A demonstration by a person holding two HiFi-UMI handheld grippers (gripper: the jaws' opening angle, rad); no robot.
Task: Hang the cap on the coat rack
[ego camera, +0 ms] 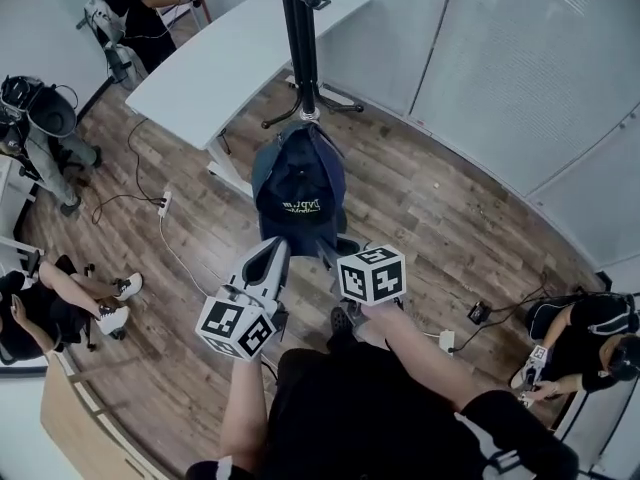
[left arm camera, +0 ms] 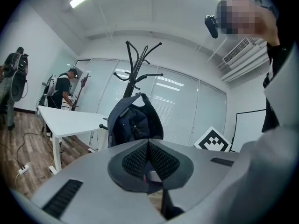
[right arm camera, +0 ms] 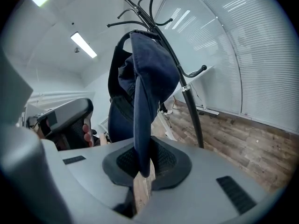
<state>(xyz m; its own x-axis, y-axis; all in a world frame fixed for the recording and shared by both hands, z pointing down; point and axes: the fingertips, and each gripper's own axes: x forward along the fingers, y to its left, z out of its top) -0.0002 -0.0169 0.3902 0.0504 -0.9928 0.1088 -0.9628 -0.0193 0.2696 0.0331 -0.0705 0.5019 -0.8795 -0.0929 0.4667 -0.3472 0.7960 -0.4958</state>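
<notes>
Right tongs (right arm camera: pixel 142 164) clamped on brim of dark blue cap (right arm camera: pixel 149 78), brim edge-on between jaws, crown above. Left tongs (left arm camera: pixel 148 160) closed, jaws meeting, nothing clearly gripped, pointed at cap from just beside. Cap held up close against black coat rack (right arm camera: pixel 191 106), near upper hooks; contact with hook not clear. White surface (ego camera: pixel 230 48) beside rack, wood floor (ego camera: pixel 420 208) below
</notes>
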